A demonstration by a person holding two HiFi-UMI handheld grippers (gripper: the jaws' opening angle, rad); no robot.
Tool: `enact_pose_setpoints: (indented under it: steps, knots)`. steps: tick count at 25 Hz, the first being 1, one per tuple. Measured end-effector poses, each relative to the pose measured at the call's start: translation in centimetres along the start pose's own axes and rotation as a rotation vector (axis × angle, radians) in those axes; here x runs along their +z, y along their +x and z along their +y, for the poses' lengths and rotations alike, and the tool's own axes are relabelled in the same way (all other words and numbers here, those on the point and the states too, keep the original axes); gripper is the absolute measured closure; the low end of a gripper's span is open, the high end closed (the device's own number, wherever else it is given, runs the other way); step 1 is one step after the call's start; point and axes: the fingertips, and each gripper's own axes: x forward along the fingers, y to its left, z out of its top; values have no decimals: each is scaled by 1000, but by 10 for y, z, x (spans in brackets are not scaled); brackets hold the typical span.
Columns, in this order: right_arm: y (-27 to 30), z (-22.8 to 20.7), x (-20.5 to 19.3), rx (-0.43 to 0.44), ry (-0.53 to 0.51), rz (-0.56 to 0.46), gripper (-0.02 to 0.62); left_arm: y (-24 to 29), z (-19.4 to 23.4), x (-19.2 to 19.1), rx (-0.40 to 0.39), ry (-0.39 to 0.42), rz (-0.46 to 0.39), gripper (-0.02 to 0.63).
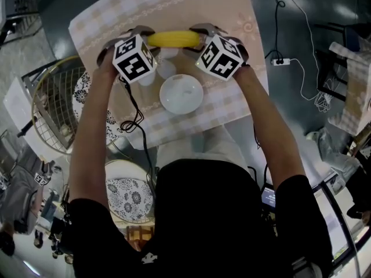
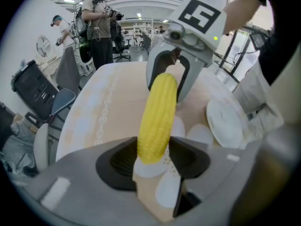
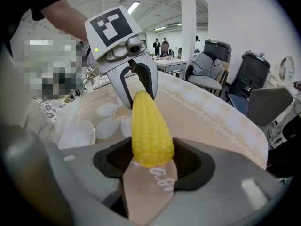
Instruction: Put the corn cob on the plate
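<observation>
Corn cob: we find the corn cob (image 1: 174, 38) carried crosswise between the two grippers, one end in each. It looks clear of the cloth beneath it.
Left gripper: the left gripper (image 2: 153, 155) has its fingers closed on one end of the cob. The ribbed black pads press both flanks, and the gap is wide only because the cob fills it.
Right gripper: the right gripper (image 3: 151, 160) has its fingers clamped on the opposite end, with the pads tight against the kernels on each side.
Pose: both grippers point steeply down and face each other along the cob. Their marker cubes are uppermost in the head view.
Plate: the white plate (image 1: 181, 94) sits on the surface between our forearms. It is nearer to us than the cob, and the cob is not on it.
Surface: the surface (image 1: 232, 16) wears a beige checked cloth with a white flower print.
Cable: a black cable (image 1: 134, 117) trails from the left gripper across the cloth toward us.
Surroundings: a wire basket (image 1: 55, 103) stands beside the surface on the left of the head view. We note people (image 2: 96, 27) standing in the background of the left gripper view.
</observation>
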Motion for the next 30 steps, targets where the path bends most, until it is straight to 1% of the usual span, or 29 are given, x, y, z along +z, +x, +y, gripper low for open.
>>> enact_pose_setpoints:
  steps: [6,18,26,30]
  knots:
    - [-9,32,-3,9,-22,-8,336,-5,-35,-7,12,-33,14,379]
    - [-21,96,-18,52,-79,-8,336,-2,-107,-20,-4,-95,17,380]
    - [-25,128,-35,80,-88,-1,336,4,-144,-22,-7,-111,29,380]
    - [-26,139,-40,87,-92,0,336,9,-157,-27,-15,-120,52,380]
